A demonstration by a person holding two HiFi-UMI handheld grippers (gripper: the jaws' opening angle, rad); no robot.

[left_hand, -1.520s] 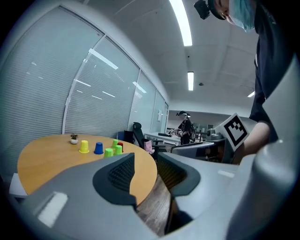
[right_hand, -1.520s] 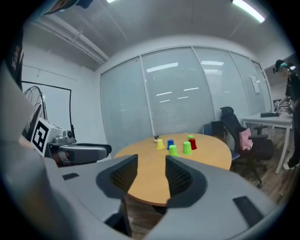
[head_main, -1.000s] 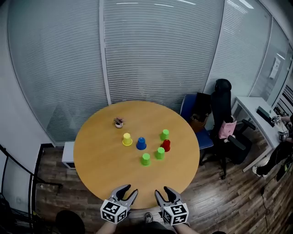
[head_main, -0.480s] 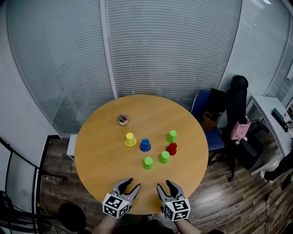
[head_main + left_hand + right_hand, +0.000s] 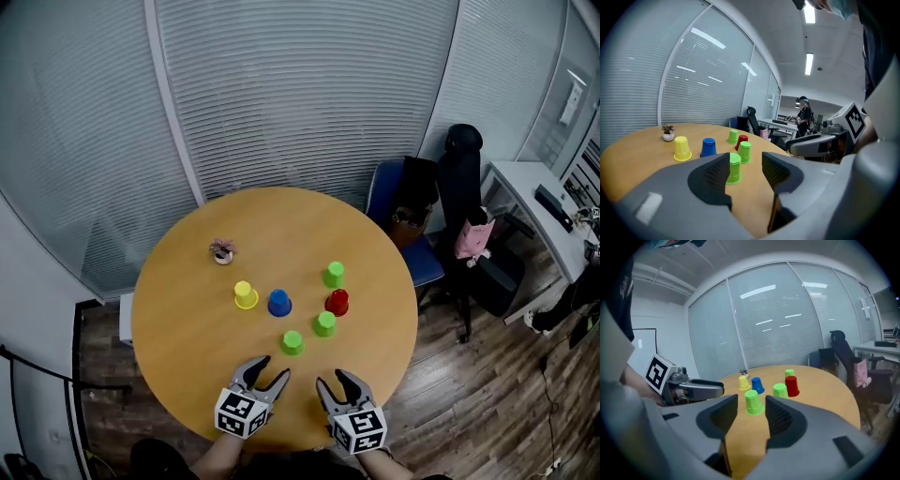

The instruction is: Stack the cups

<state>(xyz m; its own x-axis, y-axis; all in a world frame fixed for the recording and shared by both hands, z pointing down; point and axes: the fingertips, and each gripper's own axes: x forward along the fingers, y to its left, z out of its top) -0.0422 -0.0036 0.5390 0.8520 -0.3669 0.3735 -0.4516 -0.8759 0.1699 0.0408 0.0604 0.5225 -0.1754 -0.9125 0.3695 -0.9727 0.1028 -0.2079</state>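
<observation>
My left tongs (image 5: 270,371), jaws just opening and empty, and right tongs (image 5: 335,380), parted and empty, hover at the round wooden table's (image 5: 187,319) six o'clock edge. The nearest upside-down green plastic cup (image 5: 292,343) stands upright at one o'clock from the left tongs, the closer pair.

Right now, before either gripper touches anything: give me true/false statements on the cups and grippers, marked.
No cups are stacked yet. True: the yellow cup, blue cup, red cup and three green cups each stand upside down on the table.
The red cup sits on the blue cup. False: both stand singly.
The left gripper and right gripper are empty, jaws apart. True; the left gripper's jaws have just been opening, nothing between them.
The potted plant is nearest the grippers. False: it is farthest; a green cup is nearest.
</observation>
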